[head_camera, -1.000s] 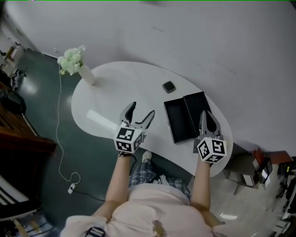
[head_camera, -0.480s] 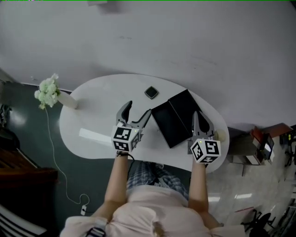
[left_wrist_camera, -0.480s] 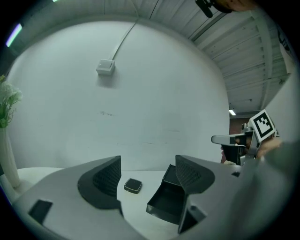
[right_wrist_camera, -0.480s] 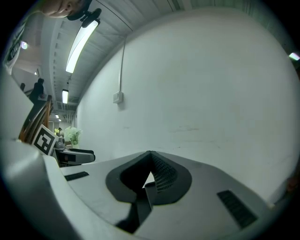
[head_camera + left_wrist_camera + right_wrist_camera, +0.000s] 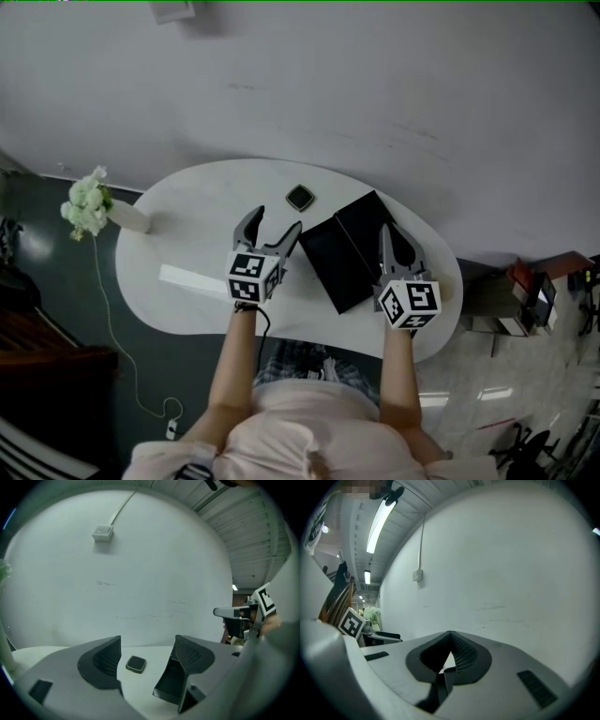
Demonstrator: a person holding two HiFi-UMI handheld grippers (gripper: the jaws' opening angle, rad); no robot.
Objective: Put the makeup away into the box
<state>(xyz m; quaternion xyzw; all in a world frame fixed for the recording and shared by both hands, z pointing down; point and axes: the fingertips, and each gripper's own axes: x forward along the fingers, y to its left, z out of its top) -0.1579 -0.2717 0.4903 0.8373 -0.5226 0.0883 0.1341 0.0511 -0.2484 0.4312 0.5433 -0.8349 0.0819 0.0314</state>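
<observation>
head view: white rounded table (image 5: 187,234) standing against a pale wall (image 5: 375,84). a vase (image 5: 129,218) holding white flowers (image 5: 84,203) is sitting at the table's far left end, well apart from the rest.

task's thing: makeup compact (image 5: 299,197), small, dark, with a lighter rim. it is lying flat on the table toward the wall side, just beyond the box's far-left corner and not in the box. outline is close to square with rounded corners, so no long axis is showing; its edges are sitting askew to the table's front edge, one corner pointing toward the wall.

box (image 5: 342,258): black, lying open and flat, two halves side by side. the seam between them is running diagonally, far-left to near-right in the head view, and each half's long side is following that line.

left tongs (image 5: 277,228): jaws standing wide apart, gripping nothing. in the left gripper view they are pointing toward the wall, framing the compact (image 5: 136,664) on the table ahead, clear of both pads, with the box's edge (image 5: 169,686) by the right jaw.

right tongs (image 5: 386,236): jaws closed together, tips meeting, nothing between them. they are sitting over the box's right half; contact with it cannot be told.
</observation>
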